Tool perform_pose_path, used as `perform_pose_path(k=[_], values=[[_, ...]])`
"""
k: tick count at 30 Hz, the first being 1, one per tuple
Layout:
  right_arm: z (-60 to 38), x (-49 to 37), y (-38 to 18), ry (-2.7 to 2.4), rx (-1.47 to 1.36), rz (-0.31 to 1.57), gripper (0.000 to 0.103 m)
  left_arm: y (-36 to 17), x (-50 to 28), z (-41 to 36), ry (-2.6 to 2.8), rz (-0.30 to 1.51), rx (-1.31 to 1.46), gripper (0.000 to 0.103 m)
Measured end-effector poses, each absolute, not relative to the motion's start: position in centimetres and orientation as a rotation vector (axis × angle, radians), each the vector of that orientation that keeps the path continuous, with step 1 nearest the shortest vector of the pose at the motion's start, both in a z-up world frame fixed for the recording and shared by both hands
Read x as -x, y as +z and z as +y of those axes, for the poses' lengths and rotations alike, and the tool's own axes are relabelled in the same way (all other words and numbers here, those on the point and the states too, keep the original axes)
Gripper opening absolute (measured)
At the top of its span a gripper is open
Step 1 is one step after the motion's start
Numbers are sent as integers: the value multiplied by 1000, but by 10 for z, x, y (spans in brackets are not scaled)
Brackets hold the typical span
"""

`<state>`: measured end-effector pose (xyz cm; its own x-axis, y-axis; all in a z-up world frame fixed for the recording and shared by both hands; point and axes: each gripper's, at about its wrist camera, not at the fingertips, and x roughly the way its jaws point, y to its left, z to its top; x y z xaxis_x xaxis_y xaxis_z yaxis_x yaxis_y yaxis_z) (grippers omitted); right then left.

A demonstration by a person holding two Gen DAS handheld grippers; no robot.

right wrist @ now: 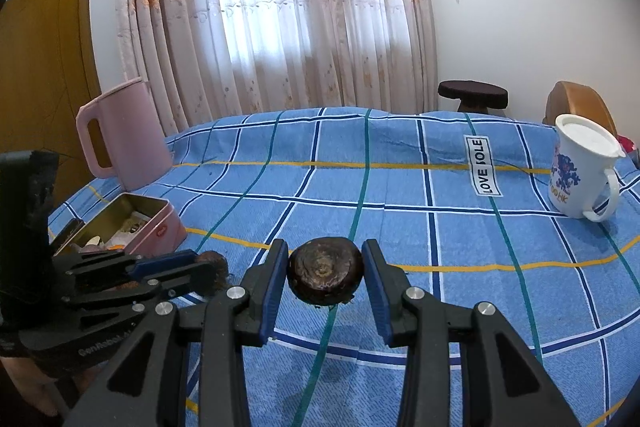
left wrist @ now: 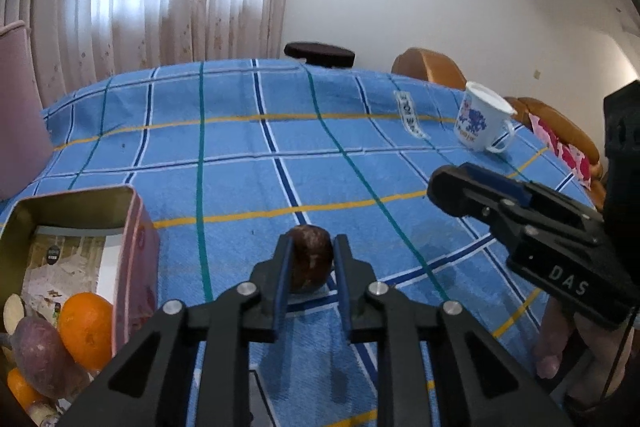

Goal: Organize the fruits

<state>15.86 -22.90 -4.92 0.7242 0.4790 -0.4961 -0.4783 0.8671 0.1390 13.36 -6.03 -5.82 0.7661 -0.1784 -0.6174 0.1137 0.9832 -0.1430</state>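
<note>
My left gripper point(left wrist: 313, 241) is shut on a brown, rough-skinned round fruit point(left wrist: 310, 263), low over the blue checked cloth; in the right wrist view that fruit point(right wrist: 214, 265) shows fuzzy at the left gripper's point(right wrist: 208, 269) tip. A dark brown, flattish round fruit point(right wrist: 326, 273) sits between the pads of my right gripper point(right wrist: 325, 247), which touch both its sides just over the cloth. From the left wrist view the right gripper point(left wrist: 440, 187) appears side-on at the right, its fruit hidden. An open pink tin point(left wrist: 134, 227) at the left holds an orange point(left wrist: 86, 327) and a purple sweet potato point(left wrist: 38, 351).
The tin point(right wrist: 160, 231) stands beside a pink jug point(right wrist: 120, 139) at the table's left. At the right edge a white mug point(right wrist: 580, 171) with a blue print stands near a label strip point(right wrist: 482, 167). A dark stool point(right wrist: 472, 95) and tan chairs point(left wrist: 432, 67) stand beyond the table.
</note>
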Motion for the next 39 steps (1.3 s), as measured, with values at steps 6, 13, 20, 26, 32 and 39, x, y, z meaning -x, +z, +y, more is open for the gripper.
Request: perform_pose_path(k=[6, 13, 20, 26, 32, 39], values=[[-231, -150, -44, 530, 6, 497, 40, -49, -120, -63, -135, 599, 74, 21], [-231, -143, -41, 529, 19, 454, 40, -45, -113, -64, -118, 553, 58, 21], [-233, -136, -38, 524, 31, 411, 40, -41, -104, -65, -106, 509, 44, 21], [-233, -129, -36, 519, 45, 376, 40, -39, -98, -64, -101, 477, 43, 21], [-232, -120, -33, 527, 48, 341, 40, -37, -91, -62, -97, 460, 41, 21], [-215, -111, -33, 596, 39, 368, 40, -27, -70, -41, -79, 445, 60, 17]])
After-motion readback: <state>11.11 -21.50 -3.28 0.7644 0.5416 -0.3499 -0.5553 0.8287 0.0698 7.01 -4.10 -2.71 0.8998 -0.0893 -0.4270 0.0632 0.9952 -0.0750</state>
